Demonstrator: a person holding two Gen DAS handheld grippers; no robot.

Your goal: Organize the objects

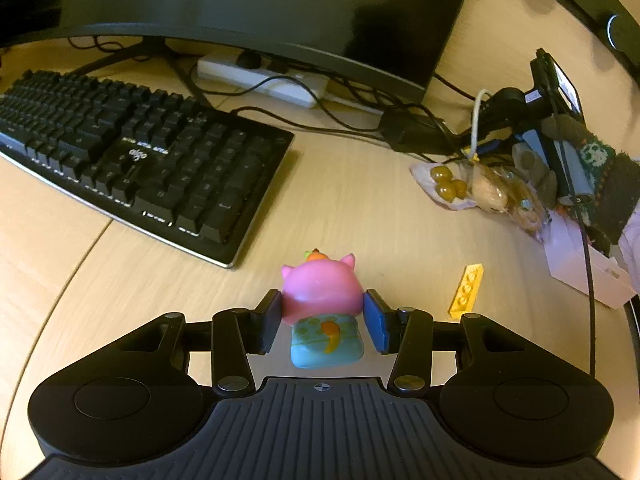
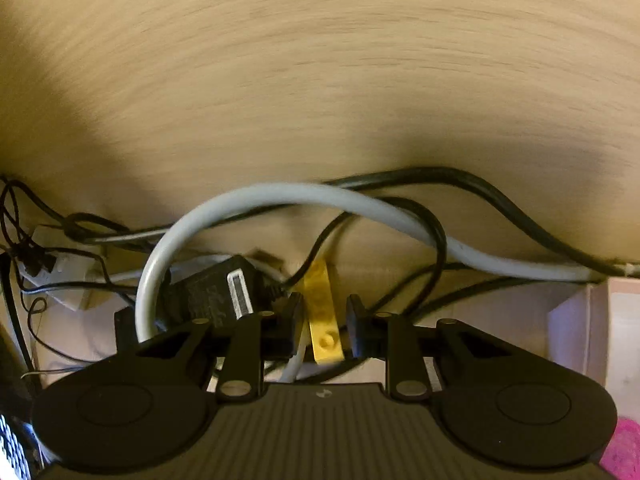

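A pink pig toy (image 1: 320, 284) with a light blue base stands upright between the pads of my left gripper (image 1: 323, 300), which is shut on its sides. To its right a yellow studded brick (image 1: 466, 290) lies loose on the wooden desk (image 1: 360, 208). In the right wrist view another yellow brick (image 2: 324, 320) lies lengthwise between the fingers of my right gripper (image 2: 325, 304), among cables. The jaws stand narrow around it, with a slim gap on each side. A patterned sleeve (image 1: 600, 168) shows at the right of the left wrist view.
A black keyboard (image 1: 140, 152) lies at left, under a monitor (image 1: 260, 8) with a white power strip (image 1: 260, 76) behind. Snack packets (image 1: 460, 188) and a white box (image 1: 580, 276) sit at right. A grey cable (image 2: 280, 196), black cables and an adapter (image 2: 208, 296) crowd the right gripper.
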